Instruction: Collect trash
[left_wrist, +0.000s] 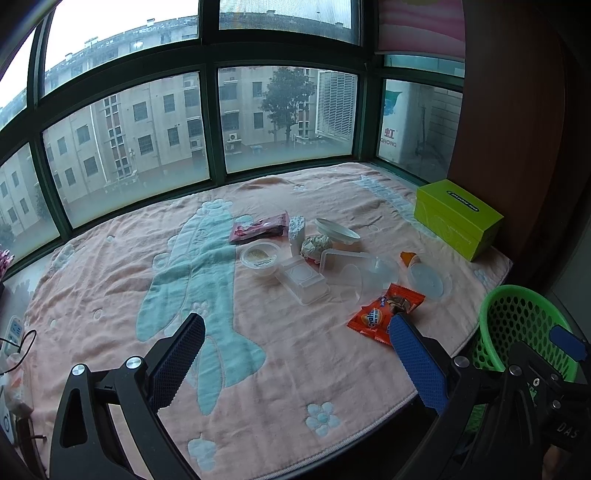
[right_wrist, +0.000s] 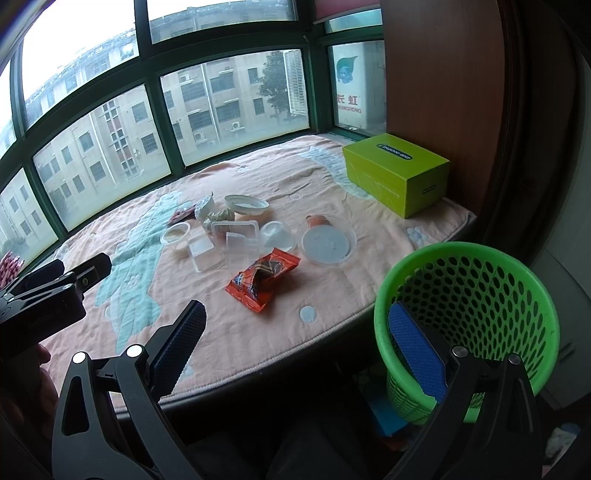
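Observation:
A pile of trash lies on the pink blanket (left_wrist: 295, 369): an orange snack wrapper (left_wrist: 386, 314) (right_wrist: 263, 278), clear plastic trays (left_wrist: 304, 280) (right_wrist: 241, 242), a round clear lid (left_wrist: 428, 282) (right_wrist: 327, 242), a small cup with a label (left_wrist: 258, 256) (right_wrist: 175, 232), a red wrapper (left_wrist: 260, 227) and a white dish (left_wrist: 336, 229) (right_wrist: 245, 204). My left gripper (left_wrist: 295, 330) hovers open over the blanket, short of the pile, its right fingertip beside the orange wrapper. My right gripper (right_wrist: 295, 325) is open and empty at the table's edge, one finger inside the green basket (right_wrist: 469, 317) (left_wrist: 524, 328).
A lime-green box (left_wrist: 458, 219) (right_wrist: 397, 171) stands at the back right by a wooden panel. Windows run along the far side. The left gripper's body (right_wrist: 48, 299) shows at the left of the right wrist view. Cables and a power strip (left_wrist: 11, 332) lie at the left.

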